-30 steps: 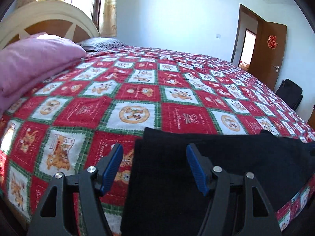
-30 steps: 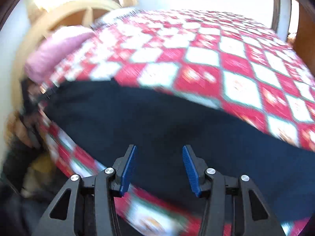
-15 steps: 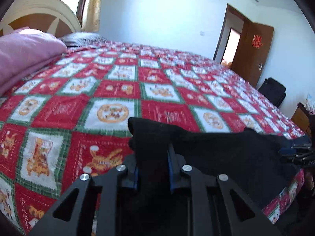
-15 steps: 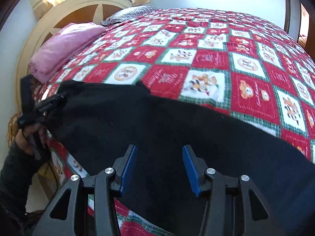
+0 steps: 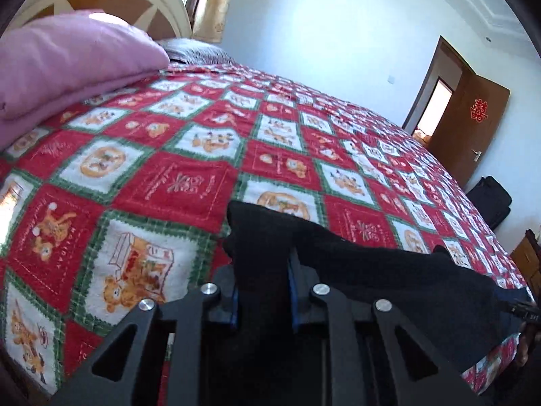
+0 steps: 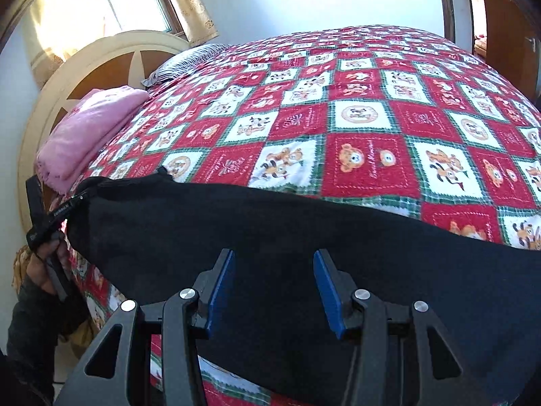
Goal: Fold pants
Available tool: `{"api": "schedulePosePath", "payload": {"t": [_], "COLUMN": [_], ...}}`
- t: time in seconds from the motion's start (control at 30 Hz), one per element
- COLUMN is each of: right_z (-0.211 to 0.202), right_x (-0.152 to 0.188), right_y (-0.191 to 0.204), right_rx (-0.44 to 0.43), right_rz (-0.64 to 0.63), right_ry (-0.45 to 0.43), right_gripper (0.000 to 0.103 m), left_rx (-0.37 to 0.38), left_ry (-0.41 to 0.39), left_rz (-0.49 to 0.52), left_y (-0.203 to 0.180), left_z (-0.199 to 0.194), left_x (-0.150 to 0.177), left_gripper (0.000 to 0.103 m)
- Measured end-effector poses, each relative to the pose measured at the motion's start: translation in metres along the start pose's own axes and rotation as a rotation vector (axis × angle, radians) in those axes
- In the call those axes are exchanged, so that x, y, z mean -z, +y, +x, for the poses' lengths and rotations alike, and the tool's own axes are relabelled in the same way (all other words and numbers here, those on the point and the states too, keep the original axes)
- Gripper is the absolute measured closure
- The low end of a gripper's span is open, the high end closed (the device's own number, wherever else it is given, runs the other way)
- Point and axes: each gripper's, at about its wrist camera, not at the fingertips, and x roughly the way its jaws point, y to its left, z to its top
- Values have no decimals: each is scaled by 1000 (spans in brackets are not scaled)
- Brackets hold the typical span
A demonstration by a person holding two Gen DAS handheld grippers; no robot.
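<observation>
Red, white and green patchwork fabric is covering the bed (image 6: 372, 115), which is filling most of both views. A cream and brown headboard (image 6: 101, 64) is standing at the head of the bed, below a sunlit window with a patterned curtain (image 6: 189, 10). A brown door (image 5: 470, 128) is standing open in the far wall in the left wrist view.

The black pants (image 6: 270, 237) are lying along the near edge of the bed, stretching across the full width of the right wrist view, with part of the fabric hanging over the bed edge. A folded pink blanket (image 6: 84, 132) is lying near the headboard, well apart from the right gripper. A striped pillow (image 6: 189, 61) is lying beyond the blanket.

The left gripper (image 5: 263, 297) is pinching one end of the pants, its jaws pressing together on a raised bunch of black fabric. In the right wrist view this gripper (image 6: 61, 216) is showing at the left end of the pants, held by a hand (image 6: 50, 267).

The right gripper (image 6: 274, 287) is hovering over the middle of the pants, its blue-padded jaws spread apart with fabric visible between them.
</observation>
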Motion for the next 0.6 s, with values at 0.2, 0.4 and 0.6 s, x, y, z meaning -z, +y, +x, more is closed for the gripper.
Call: {"api": "schedulePosePath", "payload": {"t": [0.2,0.4,0.6], "right_z": [15,-27,-85], "right_x": [18,25,31], "right_y": [8,-14,-116], "right_rx": [66,90,211], "right_rz": [-102,-100,130], "right_ry": [35,4,-77], "right_gripper": [52,44,44], "left_rx": [-50,-145,-122], "left_ry": [0,-113,-155], "left_rz": [30,52,132], "left_y": [-3,-11,-48], "left_z": [1,-34,-53], "left_x": [5,5,14], "left_gripper": [53,22,21]}}
